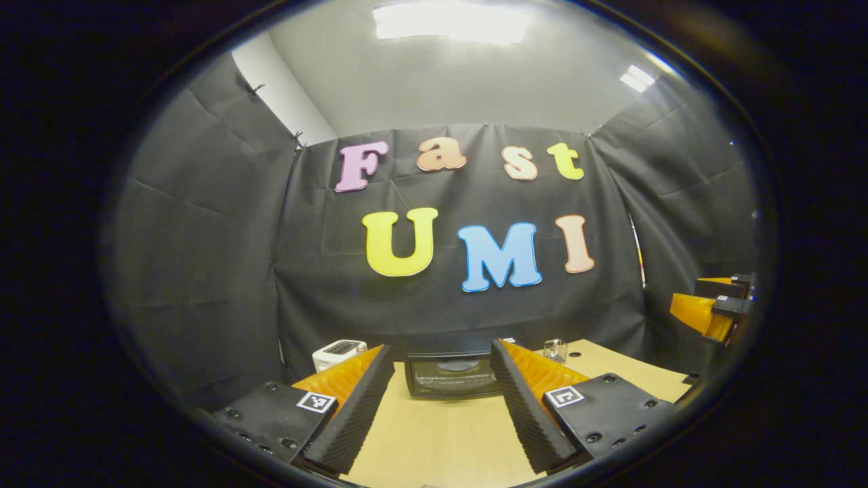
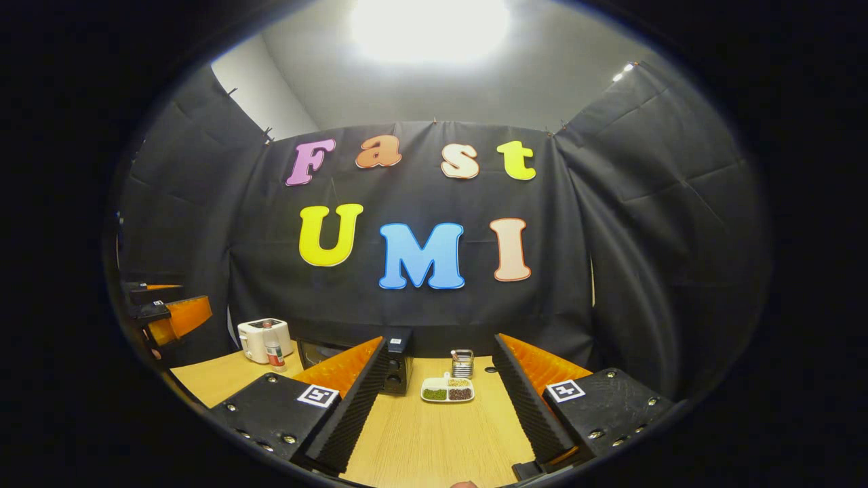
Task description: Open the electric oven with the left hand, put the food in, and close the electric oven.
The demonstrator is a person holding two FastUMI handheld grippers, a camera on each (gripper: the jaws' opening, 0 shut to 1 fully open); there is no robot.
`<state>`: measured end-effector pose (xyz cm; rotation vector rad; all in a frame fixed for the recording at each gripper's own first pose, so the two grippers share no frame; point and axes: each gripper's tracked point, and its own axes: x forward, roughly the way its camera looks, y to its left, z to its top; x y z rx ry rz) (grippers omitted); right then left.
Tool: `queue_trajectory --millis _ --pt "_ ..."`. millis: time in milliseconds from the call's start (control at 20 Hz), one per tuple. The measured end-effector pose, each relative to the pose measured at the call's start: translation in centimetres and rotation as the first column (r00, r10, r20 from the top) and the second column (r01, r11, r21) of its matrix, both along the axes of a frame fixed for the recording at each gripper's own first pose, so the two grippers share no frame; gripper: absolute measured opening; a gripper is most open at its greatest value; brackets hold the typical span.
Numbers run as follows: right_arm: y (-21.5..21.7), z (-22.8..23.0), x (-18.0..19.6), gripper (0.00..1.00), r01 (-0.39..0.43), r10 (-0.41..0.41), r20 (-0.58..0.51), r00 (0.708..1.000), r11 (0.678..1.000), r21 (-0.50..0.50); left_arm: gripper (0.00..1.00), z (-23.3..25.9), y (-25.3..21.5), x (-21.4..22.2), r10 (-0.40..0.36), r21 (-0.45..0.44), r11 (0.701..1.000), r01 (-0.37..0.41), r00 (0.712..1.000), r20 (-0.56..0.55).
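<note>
The black electric oven (image 1: 452, 375) stands at the back of the wooden table (image 1: 434, 434), door closed, straight ahead between my left gripper's (image 1: 442, 354) open fingers and well apart from them. In the right gripper view the oven (image 2: 397, 369) shows partly behind my left finger. A white divided dish of food (image 2: 447, 391), with green, pale and dark portions, lies ahead between my right gripper's (image 2: 441, 346) open fingers, some way off. The right gripper (image 1: 712, 308) hangs at the far right in the left gripper view; the left gripper (image 2: 166, 315) appears at the far left in the right gripper view.
A white toaster (image 2: 261, 337) with a small red-labelled bottle (image 2: 274, 352) in front of it stands at the back left. A small metal rack (image 2: 462, 362) sits behind the dish; a small glass jar (image 1: 555, 350) stands right of the oven.
</note>
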<state>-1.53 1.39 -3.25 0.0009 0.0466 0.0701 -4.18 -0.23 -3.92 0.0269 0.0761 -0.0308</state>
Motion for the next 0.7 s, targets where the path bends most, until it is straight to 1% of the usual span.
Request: queue_trajectory --millis 200,350,500,550,650,700 --pt "1.4 0.0 -0.4 0.95 -0.018 0.018 0.000 1.000 1.000 -0.010 1.00 0.2 1.0 -0.8 0.009 -0.017 1.000 -0.009 1.000 0.004" --pt "2.0 0.3 -0.8 0.95 -0.024 0.024 0.011 1.000 1.000 0.006 0.90 -0.1 1.6 -1.6 0.017 -0.018 1.000 -0.017 1.000 -0.002" --pt "2.9 0.3 -0.8 0.95 -0.045 0.045 0.009 0.999 0.999 0.001 0.90 -0.1 2.4 -2.3 0.042 -0.025 0.999 -0.042 0.999 0.002" --pt "3.1 0.5 -0.8 0.95 -0.050 0.050 0.013 0.999 0.999 -0.001 1.00 -0.1 2.5 -2.7 0.048 -0.032 0.998 -0.048 0.999 0.000" --pt "3.5 1.0 -1.1 0.96 -0.057 0.057 0.027 0.998 0.998 0.002 1.00 -0.2 3.3 -3.2 0.064 -0.033 0.997 -0.065 0.998 -0.002" --pt "3.8 1.2 -1.1 0.95 -0.061 0.061 0.036 0.998 0.998 0.005 0.90 -0.1 3.6 -3.3 0.071 -0.028 0.997 -0.071 0.997 -0.002"
